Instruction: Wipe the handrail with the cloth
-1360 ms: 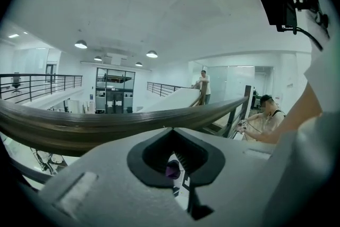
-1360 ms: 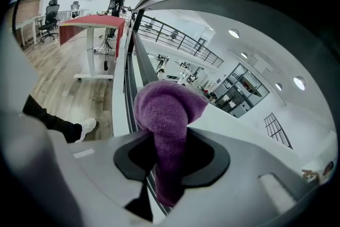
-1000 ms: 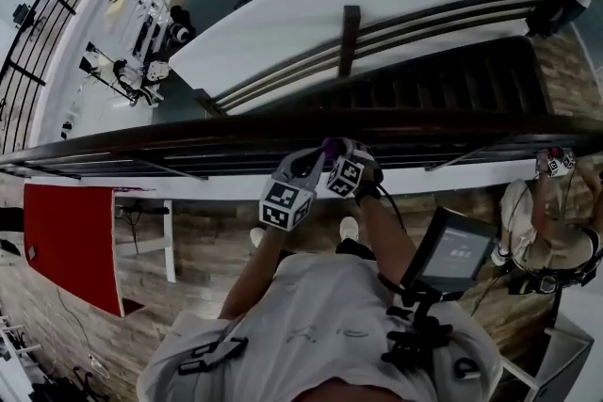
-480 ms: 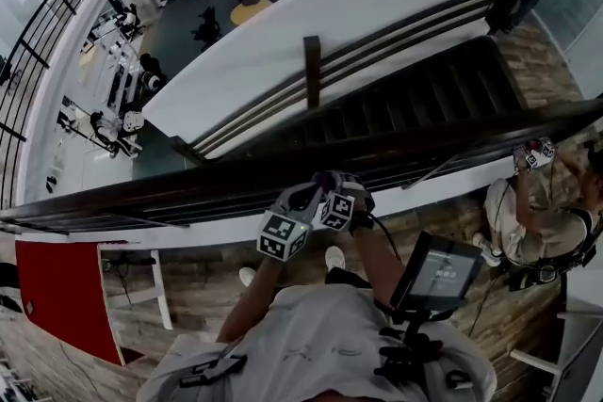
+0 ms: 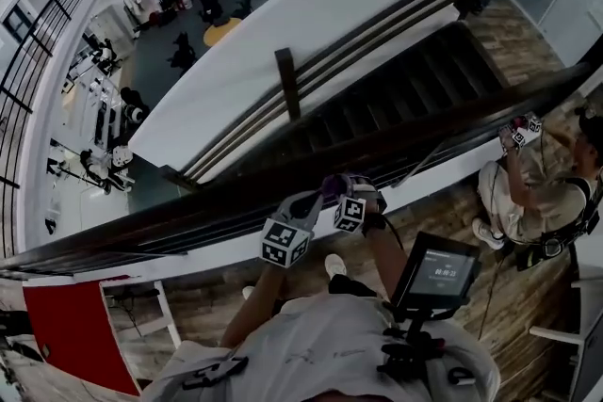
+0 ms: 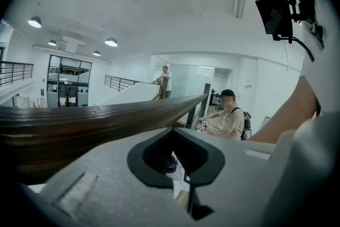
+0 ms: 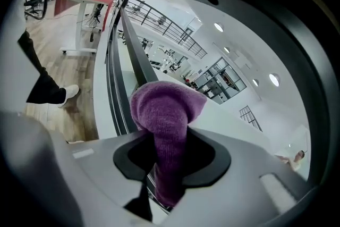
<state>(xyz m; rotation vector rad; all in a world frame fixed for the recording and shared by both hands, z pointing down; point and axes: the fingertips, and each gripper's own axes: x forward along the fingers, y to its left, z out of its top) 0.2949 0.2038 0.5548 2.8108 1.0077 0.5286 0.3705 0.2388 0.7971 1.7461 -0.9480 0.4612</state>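
The dark wooden handrail [image 5: 188, 219] runs from lower left to upper right across the head view. My right gripper [image 5: 337, 190] is shut on a purple cloth [image 5: 331, 184] that rests on top of the rail. In the right gripper view the cloth [image 7: 166, 114] bulges out of the right gripper [image 7: 169, 163] against the handrail [image 7: 135, 61]; its jaws have just eased slightly with the cloth still pinched. My left gripper [image 5: 306, 201] sits close beside it at the rail, jaws together and nothing in them. The left gripper view shows the handrail [image 6: 95, 119] just above the left gripper [image 6: 176, 158].
Beyond the rail a staircase [image 5: 377, 104] drops to a lower floor with equipment. Another person [image 5: 537, 193] sits by the rail at the right. A red desk [image 5: 75, 334] stands at the lower left. A screen [image 5: 435, 273] hangs on my chest.
Both grippers have slid together to the right along the handrail, the cloth still in the right one. The view has swung with them.
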